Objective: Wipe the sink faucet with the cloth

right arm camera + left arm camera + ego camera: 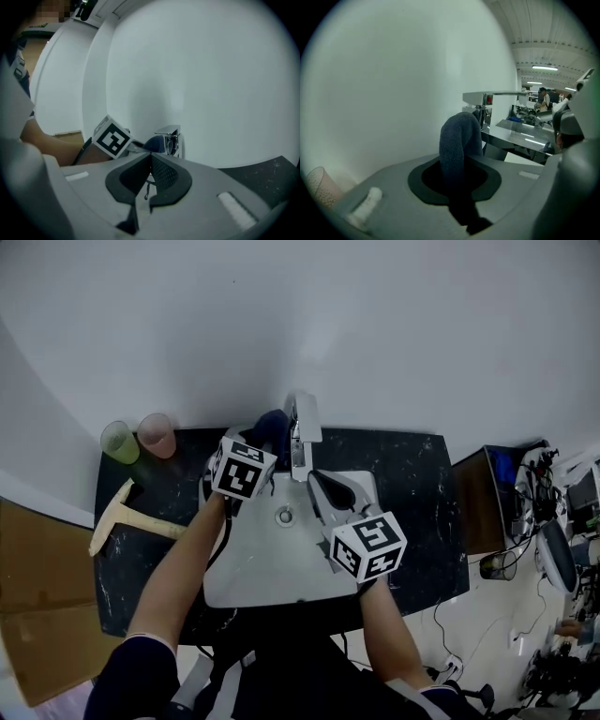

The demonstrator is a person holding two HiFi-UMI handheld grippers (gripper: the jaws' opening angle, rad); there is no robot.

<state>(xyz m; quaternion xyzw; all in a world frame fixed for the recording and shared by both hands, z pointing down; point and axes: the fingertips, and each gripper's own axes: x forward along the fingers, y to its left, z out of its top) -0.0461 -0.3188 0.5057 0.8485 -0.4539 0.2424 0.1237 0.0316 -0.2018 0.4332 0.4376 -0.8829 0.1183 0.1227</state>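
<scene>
Here we have the left gripper (457, 180) pinching a dark blue cloth (459, 140) between its jaws. A folded hump of the cloth stands up ahead of the pads. The chrome sink faucet (480, 100) lies just beyond that hump and a little to its right, at the back of the white sink (272, 568). From the head view the faucet's spout runs from the wall straight toward us over the basin, and the cloth sits close against its left flank. We cannot tell whether the two touch.

The right gripper (150, 174) has its jaws pressed together on nothing and hangs over the basin, nearer us than the faucet and to its right. We judge the left hand to be the nearer one, so wiping should call for a short push rightward and along the spout.
</scene>
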